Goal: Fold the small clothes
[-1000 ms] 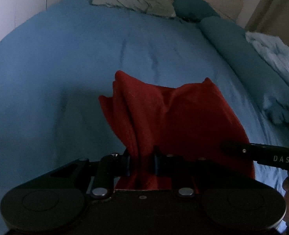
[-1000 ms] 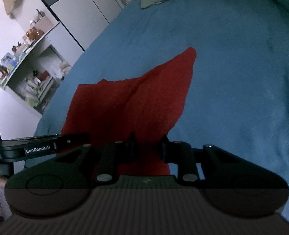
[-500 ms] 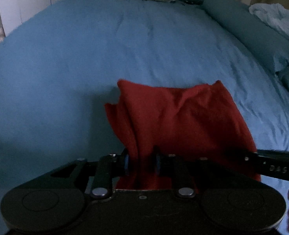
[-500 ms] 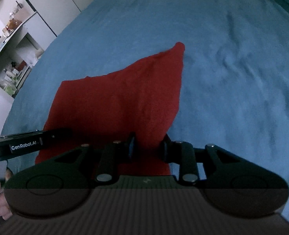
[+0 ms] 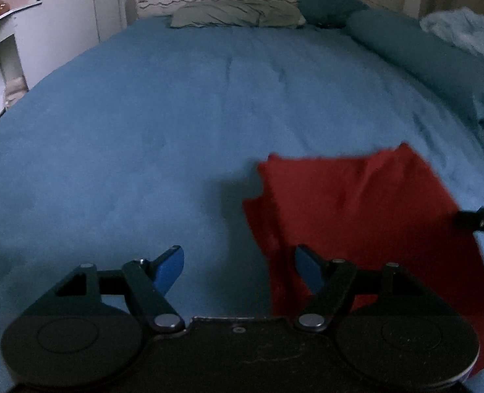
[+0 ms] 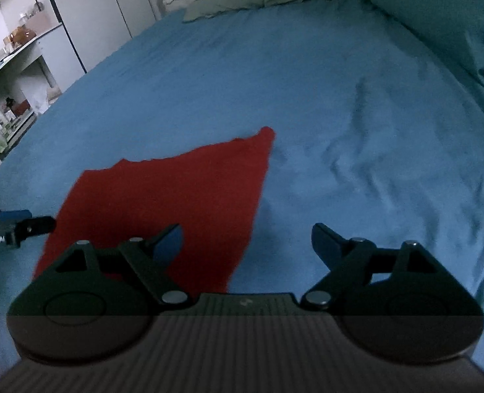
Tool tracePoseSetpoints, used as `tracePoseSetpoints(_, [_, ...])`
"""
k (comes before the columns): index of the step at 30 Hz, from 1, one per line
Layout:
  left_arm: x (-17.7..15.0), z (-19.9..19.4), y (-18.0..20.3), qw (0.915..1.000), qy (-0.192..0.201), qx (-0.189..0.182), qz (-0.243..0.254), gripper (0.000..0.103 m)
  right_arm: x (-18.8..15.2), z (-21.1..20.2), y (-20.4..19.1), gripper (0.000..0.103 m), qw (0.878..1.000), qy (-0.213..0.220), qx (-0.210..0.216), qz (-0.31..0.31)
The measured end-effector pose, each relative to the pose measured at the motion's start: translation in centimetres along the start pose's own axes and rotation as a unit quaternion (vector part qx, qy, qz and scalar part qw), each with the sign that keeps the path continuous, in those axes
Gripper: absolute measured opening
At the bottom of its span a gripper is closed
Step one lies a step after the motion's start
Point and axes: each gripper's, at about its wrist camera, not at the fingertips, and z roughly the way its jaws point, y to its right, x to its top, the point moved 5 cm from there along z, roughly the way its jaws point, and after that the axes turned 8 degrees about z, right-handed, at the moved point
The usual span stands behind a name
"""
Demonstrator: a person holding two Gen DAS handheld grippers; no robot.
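Note:
A small red garment [image 5: 356,216] lies folded and flat on the blue bedsheet [image 5: 176,124]. In the right wrist view it [image 6: 176,196] lies at lower left. My left gripper [image 5: 238,267] is open and empty, at the garment's left edge, with its right finger over the cloth. My right gripper [image 6: 247,242] is open and empty, at the garment's right edge, with its left finger over the cloth. Each gripper's tip shows in the other's view: the right one [image 5: 481,221] and the left one [image 6: 16,226].
Pillows [image 5: 235,16] and a teal bolster [image 5: 422,55] lie at the head and right side of the bed. A pale blue blanket [image 5: 464,29] is bunched at the far right. White cupboards and cluttered shelves [image 6: 12,75] stand left of the bed.
Both grippers have opened and let go of the red garment. It now lies flat on the sheet, and both grippers have drawn apart to its sides.

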Motion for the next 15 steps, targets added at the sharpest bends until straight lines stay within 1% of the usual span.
tracePoseSetpoints(1, [-0.6, 0.6, 0.1, 1.0, 0.005, -0.003, 0.004, 0.08, -0.4, 0.6, 0.5, 0.101, 1.0, -0.001, -0.005, -0.003])
tracePoseSetpoints(3, [-1.3, 0.9, 0.0, 0.9997, 0.023, -0.006, 0.003, 0.08, -1.2, 1.8, 1.8, 0.101, 1.0, -0.004, 0.01, 0.015])
tracePoseSetpoints(4, [-1.5, 1.0, -0.3, 0.9995, 0.032, -0.007, 0.003, 0.081, -1.5, 2.1, 2.1, 0.102, 1.0, 0.002, 0.017, 0.022])
tracePoseSetpoints(6, [-1.7, 0.7, -0.9, 0.9991, 0.041, -0.008, -0.004, 0.081, -1.7, 2.1, 2.1, 0.103, 1.0, 0.017, 0.016, 0.008])
tracePoseSetpoints(8, [-1.7, -0.3, -1.1, 0.999, 0.043, 0.001, -0.015, 0.078, -1.7, 1.7, 2.1, 0.103, 1.0, 0.024, 0.016, 0.008])
tracePoseSetpoints(9, [-1.7, -1.2, -1.2, 0.9987, 0.046, 0.006, -0.02, 0.077, -1.7, 1.0, 2.1, 0.103, 0.999, 0.028, 0.019, 0.018])
tracePoseSetpoints(11, [-1.9, -3.7, -1.1, 0.9982, 0.054, 0.002, -0.026, 0.079, -1.8, -1.5, 1.9, 0.103, 0.998, 0.043, 0.028, 0.035])
tracePoseSetpoints(12, [-2.2, -4.8, -0.9, 0.9982, 0.054, -0.003, -0.027, 0.082, -2.1, -2.9, 1.7, 0.103, 0.997, 0.05, 0.035, 0.038])
tracePoseSetpoints(13, [-2.5, -5.6, -0.5, 0.9984, 0.051, -0.005, -0.024, 0.084, -2.6, -4.1, 1.3, 0.103, 0.998, 0.048, 0.04, 0.032])
tracePoseSetpoints(15, [-3.5, -7.1, 0.0, 0.9989, 0.042, -0.006, -0.021, 0.084, -4.1, -6.1, 0.2, 0.103, 0.999, 0.04, 0.021, 0.006])
